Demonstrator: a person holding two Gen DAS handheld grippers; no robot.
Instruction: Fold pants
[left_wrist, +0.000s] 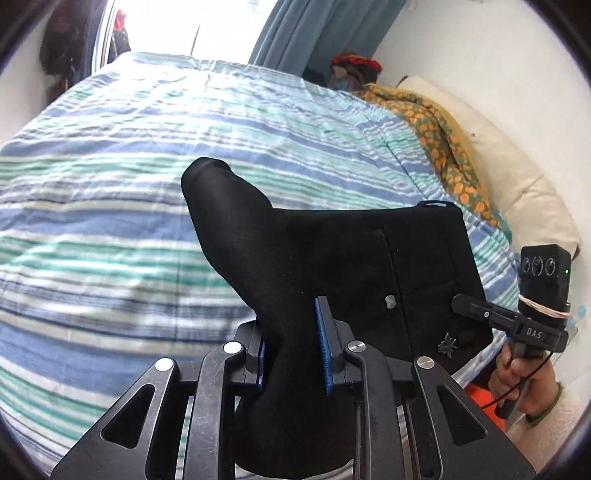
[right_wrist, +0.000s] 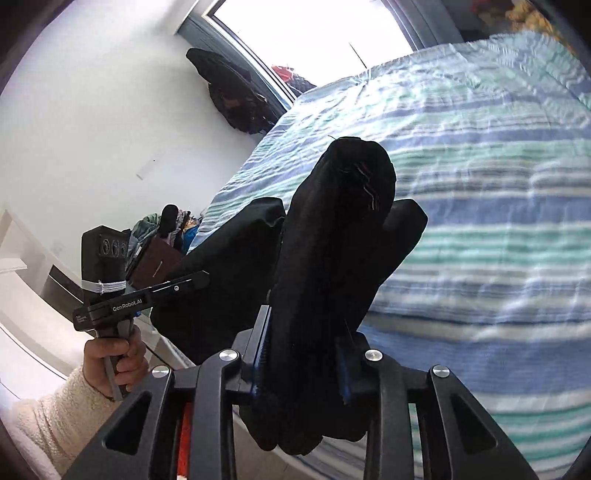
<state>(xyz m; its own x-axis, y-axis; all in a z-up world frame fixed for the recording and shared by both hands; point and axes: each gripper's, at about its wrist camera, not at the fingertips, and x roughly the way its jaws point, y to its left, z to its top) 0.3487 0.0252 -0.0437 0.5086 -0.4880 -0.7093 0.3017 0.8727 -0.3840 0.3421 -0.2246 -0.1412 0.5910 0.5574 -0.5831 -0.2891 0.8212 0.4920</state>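
Note:
The black pants (left_wrist: 332, 258) hang in the air above the striped bed (left_wrist: 110, 184), held by both grippers. My left gripper (left_wrist: 291, 343) is shut on a bunched part of the pants, which sticks up past its blue-padded fingers (left_wrist: 323, 347). The waistband side with a button and small logo spreads to the right. My right gripper (right_wrist: 303, 354) is shut on another thick fold of the pants (right_wrist: 332, 240), with cloth hanging below the jaws. The right gripper shows in the left wrist view (left_wrist: 480, 314), and the left gripper shows in the right wrist view (right_wrist: 184, 284).
The striped blue, green and white bedspread (right_wrist: 480, 184) fills the space ahead. An orange patterned blanket (left_wrist: 436, 136) and cream pillow (left_wrist: 517, 184) lie along the wall. A bright window (right_wrist: 314, 33), dark hanging clothes (right_wrist: 232, 96) and a clutter pile (right_wrist: 162, 236) stand beside the bed.

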